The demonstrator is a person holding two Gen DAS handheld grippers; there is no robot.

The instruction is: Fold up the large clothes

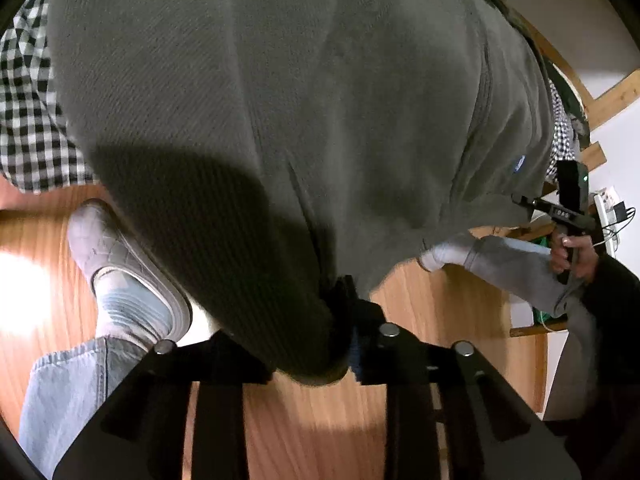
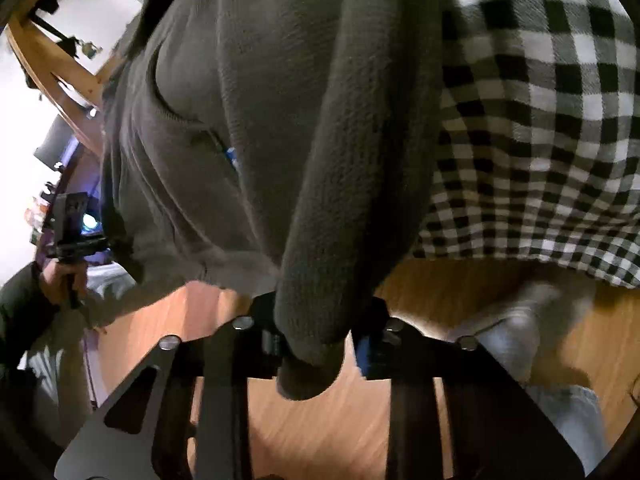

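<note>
I have the grey-green sweater (image 1: 280,120) pinched at two spots along its near edge: my left gripper (image 1: 344,344) is clamped on a thick fold of it, and my right gripper (image 2: 320,344) is closed around a bunched roll, likely a sleeve or hem. The garment stretches ahead of both grippers over the checked blanket (image 2: 540,140), its edge hanging above the wooden floor (image 1: 320,420). To fold cleanly, I should lift both corners evenly, keep the edge taut between the grippers, and avoid dragging the blanket.
</note>
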